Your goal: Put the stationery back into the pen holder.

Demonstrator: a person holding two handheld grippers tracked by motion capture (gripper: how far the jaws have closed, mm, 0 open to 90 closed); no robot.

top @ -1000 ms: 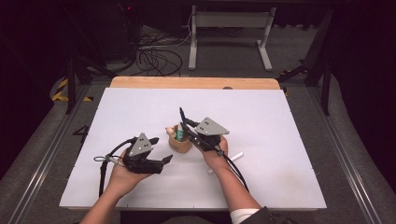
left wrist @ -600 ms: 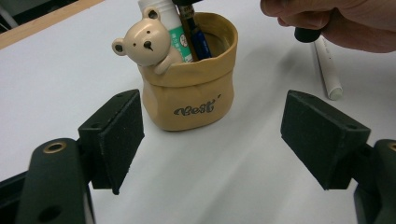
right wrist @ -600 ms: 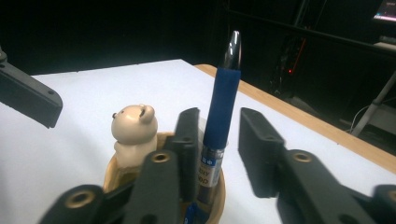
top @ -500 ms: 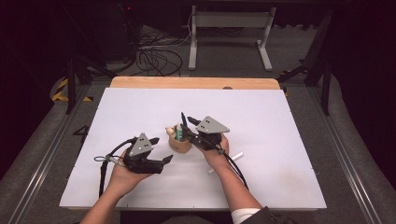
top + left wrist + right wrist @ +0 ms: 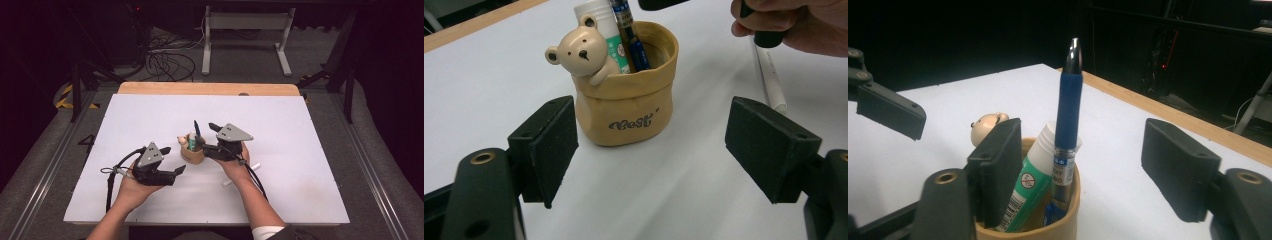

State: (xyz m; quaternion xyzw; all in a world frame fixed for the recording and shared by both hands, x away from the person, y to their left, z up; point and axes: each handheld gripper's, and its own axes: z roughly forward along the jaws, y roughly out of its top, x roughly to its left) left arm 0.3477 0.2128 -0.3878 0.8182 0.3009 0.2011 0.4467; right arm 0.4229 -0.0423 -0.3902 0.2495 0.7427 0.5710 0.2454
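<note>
A tan pot (image 5: 192, 154) with a little bear head on its rim stands mid-table. In it stand a blue pen (image 5: 196, 129) and a white-and-green glue stick (image 5: 599, 20). My right gripper (image 5: 210, 138) is just right of the pot. Its jaws have just been opening, and the blue pen (image 5: 1068, 115) stands free between them, touched by neither pad. My left gripper (image 5: 172, 160) lies open to the left of the pot. The pot (image 5: 626, 107) sits just beyond its fingertips, in line with the gap.
A white stick (image 5: 256, 166) lies on the white table (image 5: 300, 125) under my right wrist; it also shows as the white stick (image 5: 769, 75) in the left gripper view. A wooden strip (image 5: 210, 88) edges the far side, with cables on the floor beyond.
My right gripper's jaws have spread apart and let go of the blue pen, which stays upright in the pot. The left gripper has not moved.
</note>
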